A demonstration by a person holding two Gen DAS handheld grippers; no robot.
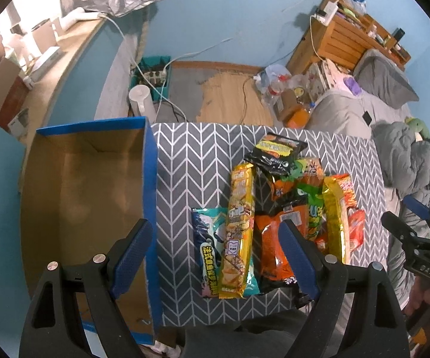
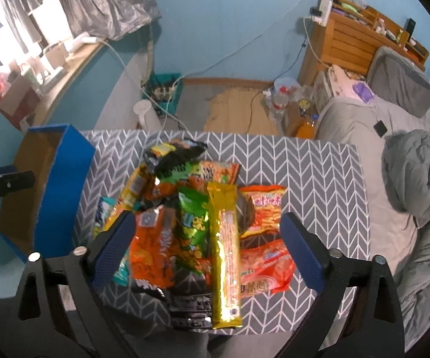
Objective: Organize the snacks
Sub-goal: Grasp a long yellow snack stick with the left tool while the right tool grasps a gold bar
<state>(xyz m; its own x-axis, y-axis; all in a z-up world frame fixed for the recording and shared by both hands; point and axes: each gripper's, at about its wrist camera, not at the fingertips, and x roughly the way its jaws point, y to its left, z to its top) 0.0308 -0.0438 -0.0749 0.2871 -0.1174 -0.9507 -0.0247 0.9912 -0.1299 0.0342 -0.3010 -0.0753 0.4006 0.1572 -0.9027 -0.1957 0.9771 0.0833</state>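
Table (image 1: 203, 149), covered in grey cloth with white herringbone lines; carries all task items. Box (image 1: 150, 179), open-topped cardboard with blue outer walls, standing at the table's left end, interior bare as far as visible; judged the likely destination for the snacks. Snack pile (image 2: 191, 223), roughly ten packets heaped and overlapping at the table's middle, just right of the box and apart from it. Left gripper (image 1: 216, 247), jaws wide, nothing between the pads; it hangs over the pile's left edge, and is the nearer of the two to the box. Right gripper (image 2: 207, 250), jaws wide, pads clear of any packet; it straddles the middle of the pile from above. Long gold packet (image 2: 225, 253), foil, topmost in the right wrist view, long axis running away from the camera, so the right jaws flank its narrow width; judged the readiest pick for that hand. Long yellow packet (image 1: 238, 229), same orientation, lying centred between the left jaws over a teal packet (image 1: 207, 256). Orange packet (image 2: 152, 253), green packet (image 2: 192, 223), black packet (image 1: 274, 152) at the far end, red-and-orange packets (image 2: 262, 211) at right. Writing: Chinese characters show on several packets, none legible enough to read; no brand can be made out.
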